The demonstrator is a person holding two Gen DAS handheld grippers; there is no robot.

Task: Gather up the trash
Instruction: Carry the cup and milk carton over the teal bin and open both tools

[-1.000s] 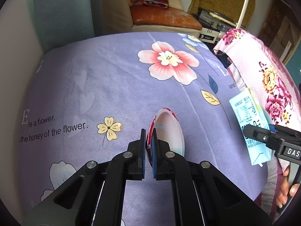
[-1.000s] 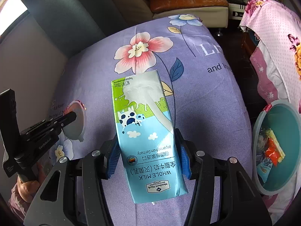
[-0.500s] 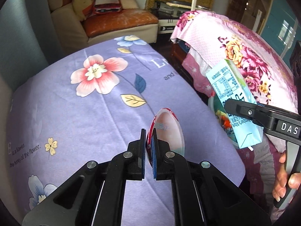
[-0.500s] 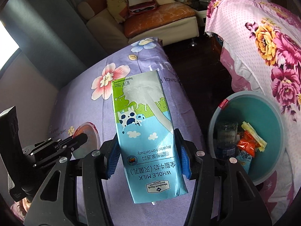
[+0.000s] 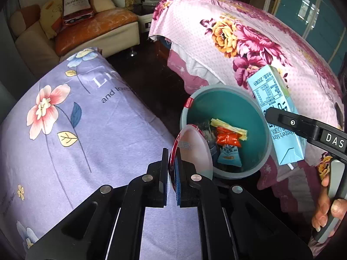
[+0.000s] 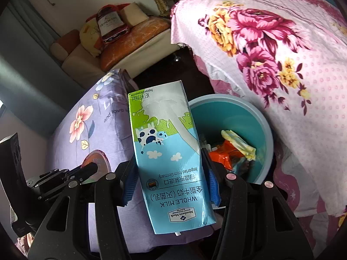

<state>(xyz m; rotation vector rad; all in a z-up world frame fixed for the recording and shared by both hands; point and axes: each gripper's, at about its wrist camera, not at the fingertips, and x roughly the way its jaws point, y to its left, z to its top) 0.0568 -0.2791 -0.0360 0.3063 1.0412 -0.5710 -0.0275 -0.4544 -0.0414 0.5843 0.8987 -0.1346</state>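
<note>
Two pieces of trash ride toward the teal bin [image 5: 225, 173]. Lower centre of the left wrist view, the left gripper [image 5: 172, 166] pinches a round lid [image 5: 193, 149] edge-on, overlapping the bin's near rim. Far right, the right gripper [image 6: 169, 182] clamps the milk carton [image 6: 167, 151] (long axis upright) beside the bin's rim, seemingly the nearer.

Background: cream sofa [image 5: 43, 41] with orange cushion [image 5: 95, 25] against a pale wall; dark floor [image 5: 149, 80] between a lilac floral bedspread [image 5: 65, 130] and pink floral cover [image 5: 249, 39].
</note>
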